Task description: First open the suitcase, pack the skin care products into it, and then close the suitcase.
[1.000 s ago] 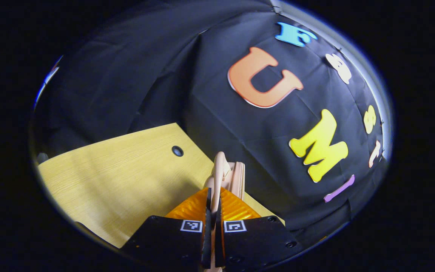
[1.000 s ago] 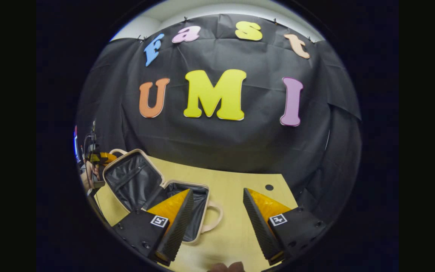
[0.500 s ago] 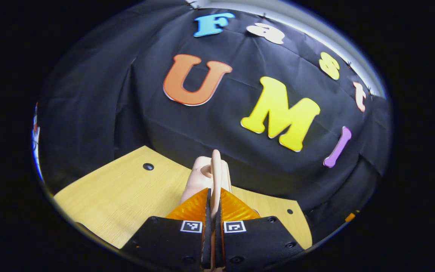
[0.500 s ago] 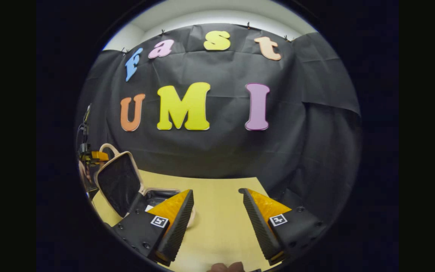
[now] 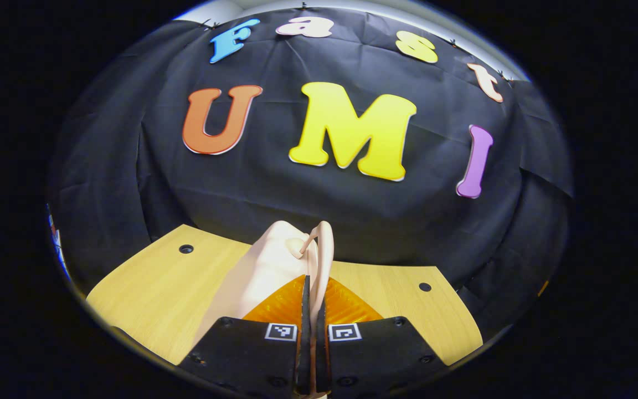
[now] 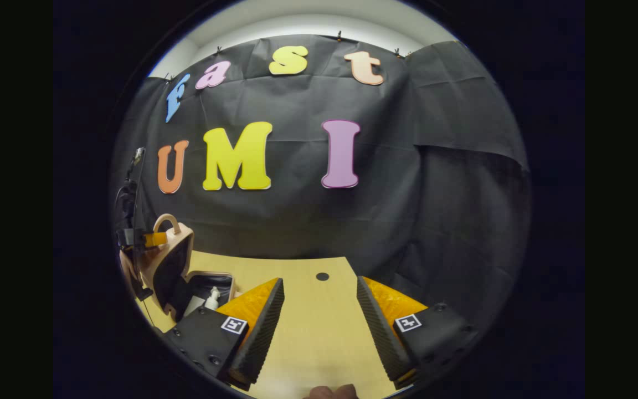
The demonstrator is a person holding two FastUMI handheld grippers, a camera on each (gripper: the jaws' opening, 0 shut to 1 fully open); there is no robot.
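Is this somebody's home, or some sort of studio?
Most likely a staged recording booth, not a home. A black cloth wall hangs behind a bare wooden table, and hand-held tongs work on it: the left tongs grip the handle of a small suitcase, while the right tongs wait open.

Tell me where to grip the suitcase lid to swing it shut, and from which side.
Grip the lid's carry handle, the thin arched loop on the free edge of the lid, farthest from the hinge. Come from outside the suitcase, fingers either side of the loop, as the left gripper now pinches it. The lid stands about upright over the base, so that likely gives most leverage.
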